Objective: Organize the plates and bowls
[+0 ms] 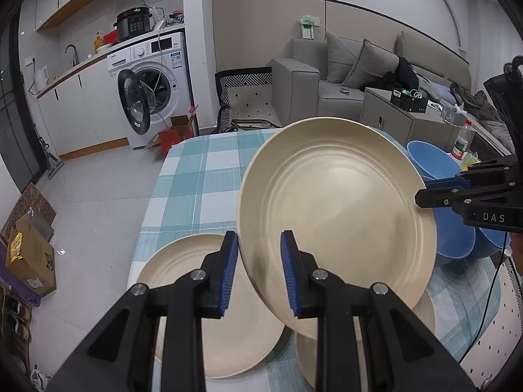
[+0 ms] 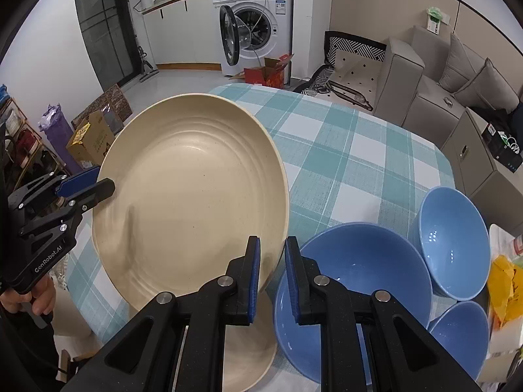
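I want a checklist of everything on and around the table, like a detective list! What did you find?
Surface: table under a teal checked cloth.
Job's things: one cream plate lifted and tilted, held by both tongs; two more cream plates flat below it; three blue bowls at the right side of the table.
Clutter: yellow bag and a bottle past the bowls.
Grippers: left tongs shut on the plate's near edge; right tongs shut on its opposite edge.
Cables: a thin black cable hangs by the right tongs.
Surroundings: washing machine with its door open, grey sofa, cardboard boxes on the floor.
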`<state>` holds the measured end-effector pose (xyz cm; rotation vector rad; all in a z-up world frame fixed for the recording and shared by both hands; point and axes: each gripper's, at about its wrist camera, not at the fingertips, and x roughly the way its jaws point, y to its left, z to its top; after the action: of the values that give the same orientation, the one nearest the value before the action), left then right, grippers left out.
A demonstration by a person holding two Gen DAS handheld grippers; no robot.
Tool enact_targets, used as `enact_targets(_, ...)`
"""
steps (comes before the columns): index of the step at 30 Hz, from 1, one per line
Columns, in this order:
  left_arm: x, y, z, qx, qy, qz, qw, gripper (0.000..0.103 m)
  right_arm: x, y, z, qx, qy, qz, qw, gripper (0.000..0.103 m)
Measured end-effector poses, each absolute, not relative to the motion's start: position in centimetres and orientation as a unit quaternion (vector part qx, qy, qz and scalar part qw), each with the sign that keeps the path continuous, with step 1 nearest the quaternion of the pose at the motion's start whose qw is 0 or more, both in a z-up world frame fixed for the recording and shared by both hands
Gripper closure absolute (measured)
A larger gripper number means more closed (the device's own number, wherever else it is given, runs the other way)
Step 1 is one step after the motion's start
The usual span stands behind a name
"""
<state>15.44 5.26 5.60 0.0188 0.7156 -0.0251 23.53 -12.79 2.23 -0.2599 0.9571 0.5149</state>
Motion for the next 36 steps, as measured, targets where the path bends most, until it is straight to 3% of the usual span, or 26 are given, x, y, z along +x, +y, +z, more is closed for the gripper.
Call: enact_targets(36,9.7,2.3,-0.5,0.018,0.399,-0.041,0.916,0.078,13.1,-16.3,-4.0,-0.117,0.478,0.245,0.835,0.087)
